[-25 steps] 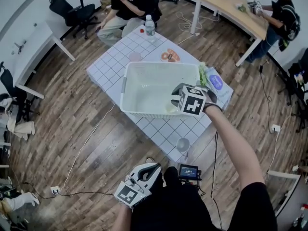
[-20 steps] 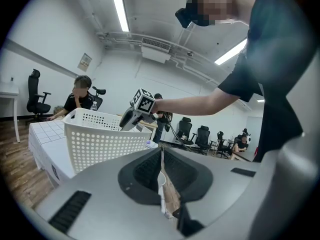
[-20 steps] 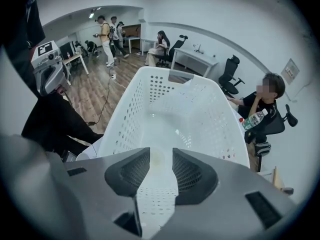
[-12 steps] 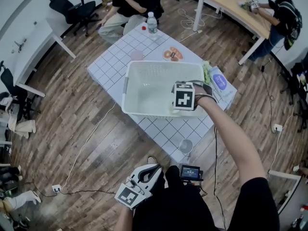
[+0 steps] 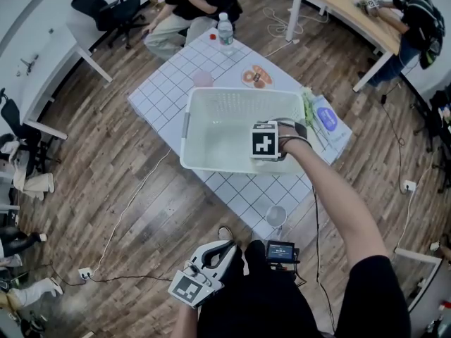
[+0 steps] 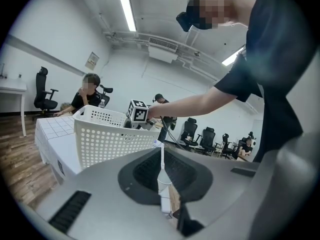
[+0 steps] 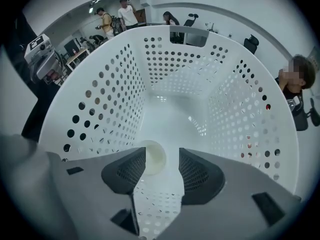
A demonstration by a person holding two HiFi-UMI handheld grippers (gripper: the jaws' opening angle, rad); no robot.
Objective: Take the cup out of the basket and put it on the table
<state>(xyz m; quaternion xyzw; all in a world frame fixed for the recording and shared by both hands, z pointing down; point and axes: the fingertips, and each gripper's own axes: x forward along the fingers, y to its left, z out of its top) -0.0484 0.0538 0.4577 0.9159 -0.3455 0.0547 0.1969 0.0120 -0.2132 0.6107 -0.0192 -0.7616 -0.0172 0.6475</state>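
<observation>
Right gripper (image 7: pixel 162 156) points down into the basket (image 7: pixel 110 94). Its jaws have just been opening and are now wide. The cup (image 7: pixel 153 158) lies between the tips, toward 9 o'clock. Best to shift that way, centre it, then squeeze gently. Left gripper (image 6: pixel 161 154) has its jaws together and is empty.
</observation>
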